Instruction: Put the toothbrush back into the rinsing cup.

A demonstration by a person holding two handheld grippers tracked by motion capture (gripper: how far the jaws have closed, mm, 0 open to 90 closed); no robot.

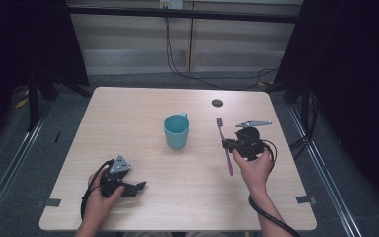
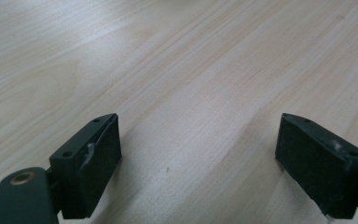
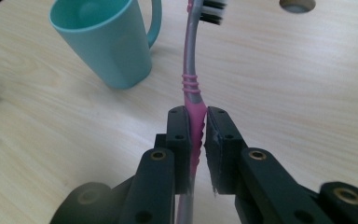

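The left tongs [image 1: 137, 186] rested low near the worktop's [image 1: 128, 118] near left corner, held in the person's left hand [image 1: 98, 200], their jaws spread wide; the left gripper view showed the two black pads [image 2: 98, 163] well apart with bare pale wood between and beyond them, a detail too small to read from above. Ahead and to the right of those tongs, bare board ran up to a teal mug [image 1: 176, 131] standing upright near the middle. Right of the mug, the right tongs [image 1: 225, 144] pinched a pink toothbrush [image 1: 224, 143] partway along its handle. The right gripper view showed the jaws pressed on the ribbed pink grip [image 3: 195, 126], the bristled head [image 3: 212, 11] reaching away beyond the tongs, and the mug [image 3: 107, 42] just left of the brush, its handle turned away. The high view showed the brush's tail trailing back past the right hand [image 1: 254, 165]. A dark round hole [image 1: 217, 102] lay beyond the brush head, toward the far edge, with bare worktop to the right of the tongs.
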